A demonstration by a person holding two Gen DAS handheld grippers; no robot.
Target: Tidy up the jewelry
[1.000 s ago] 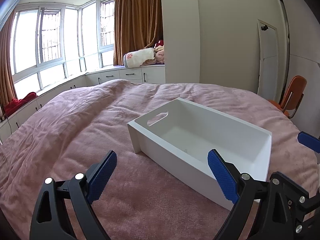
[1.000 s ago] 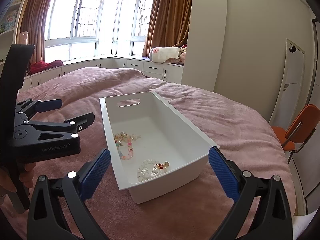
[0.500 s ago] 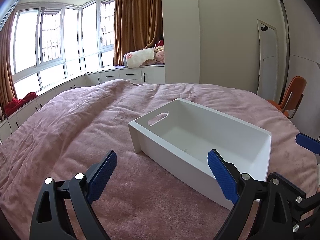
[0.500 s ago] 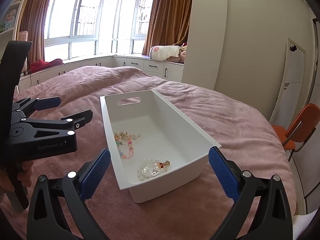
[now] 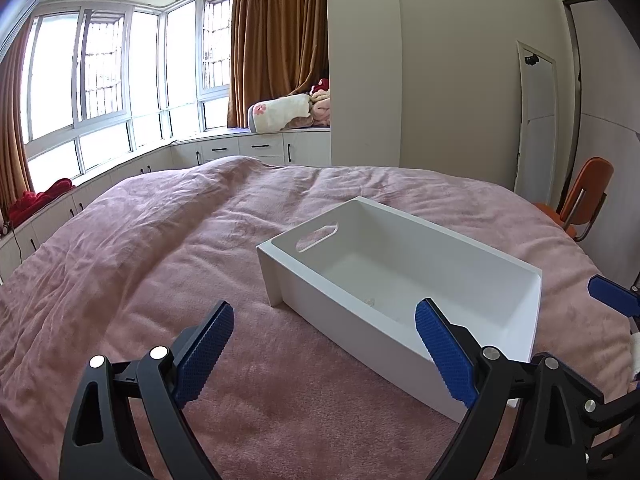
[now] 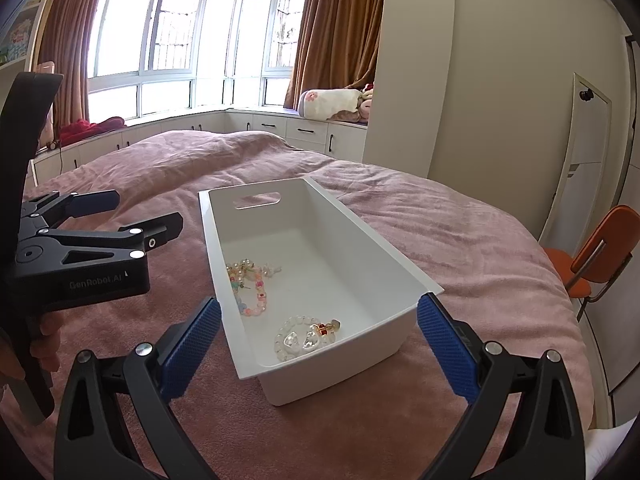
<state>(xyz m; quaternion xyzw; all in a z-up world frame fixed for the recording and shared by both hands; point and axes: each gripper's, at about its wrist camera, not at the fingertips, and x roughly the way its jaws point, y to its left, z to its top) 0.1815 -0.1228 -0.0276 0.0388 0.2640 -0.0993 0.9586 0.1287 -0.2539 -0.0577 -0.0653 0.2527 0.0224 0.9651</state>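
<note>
A white plastic bin (image 6: 332,216) with a handle slot lies on the pink bedspread; it also shows in the left wrist view (image 5: 460,248). Inside it lie a pastel bead bracelet (image 6: 250,284) and a clear crystal bracelet (image 6: 304,338) with a small gold and red piece. My right gripper (image 6: 318,344) is open and empty, its blue pads on either side of the bin's near end. My left gripper (image 5: 324,354) is open and empty, to the left of the bin; it shows from the side in the right wrist view (image 6: 132,216).
The pink bedspread (image 5: 140,264) spreads wide around the bin. An orange chair (image 6: 600,252) stands off the bed's right side. White cabinets (image 6: 280,128) under the windows hold folded blankets and a red cloth.
Both grippers have shifted only slightly. The left gripper sits a little lower and farther left in the right wrist view. The jewelry and bin have not moved.
</note>
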